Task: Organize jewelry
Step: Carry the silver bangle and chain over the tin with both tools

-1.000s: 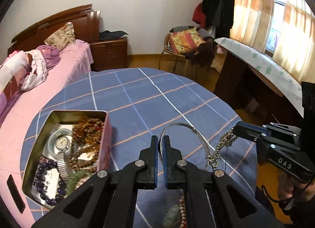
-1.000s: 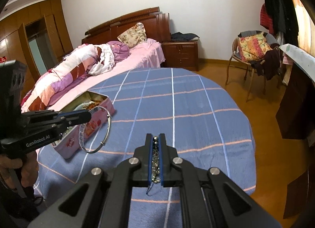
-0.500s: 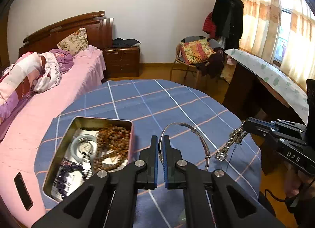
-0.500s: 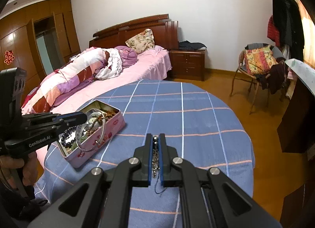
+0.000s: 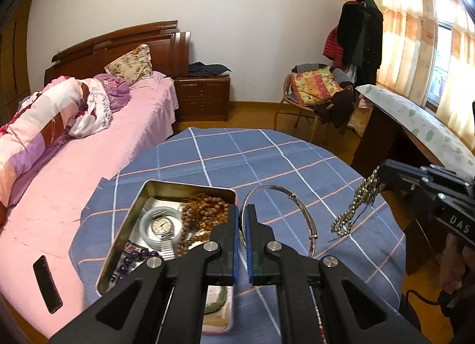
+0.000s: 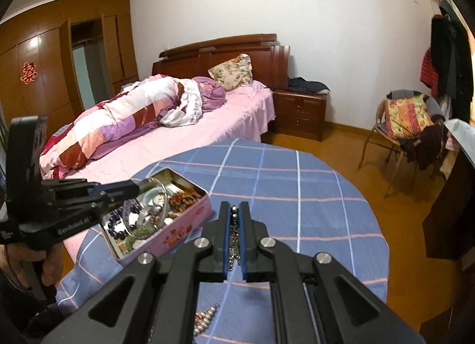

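My left gripper (image 5: 242, 210) is shut on a thin silver bangle (image 5: 285, 195), which hangs in the air just right of an open pink tin (image 5: 130, 219). The tin holds a watch (image 5: 161, 226), brown wooden beads (image 5: 202, 213) and purple beads (image 5: 130, 258). My right gripper (image 6: 235, 210) is shut on a silver bead chain (image 6: 234, 234) that dangles below it. In the left wrist view the right gripper (image 5: 383, 172) holds that chain (image 5: 353, 207) above the table's right side. In the right wrist view the left gripper (image 6: 136, 186) holds the bangle (image 6: 165, 198) in front of the tin (image 6: 178, 234).
The round table has a blue checked cloth (image 5: 267, 160) and stands against a pink bed (image 5: 89, 166). A dark phone (image 5: 47, 283) lies on the bed. A chair with a cushion (image 5: 314, 88) and a desk (image 5: 415, 124) stand to the right. A hand (image 6: 50, 264) grips the left handle.
Both grippers have risen and tilted up with their jewelry still held. The tin has come nearer to the left gripper, and in the right wrist view the bangle has gone from beside it to in front of it.
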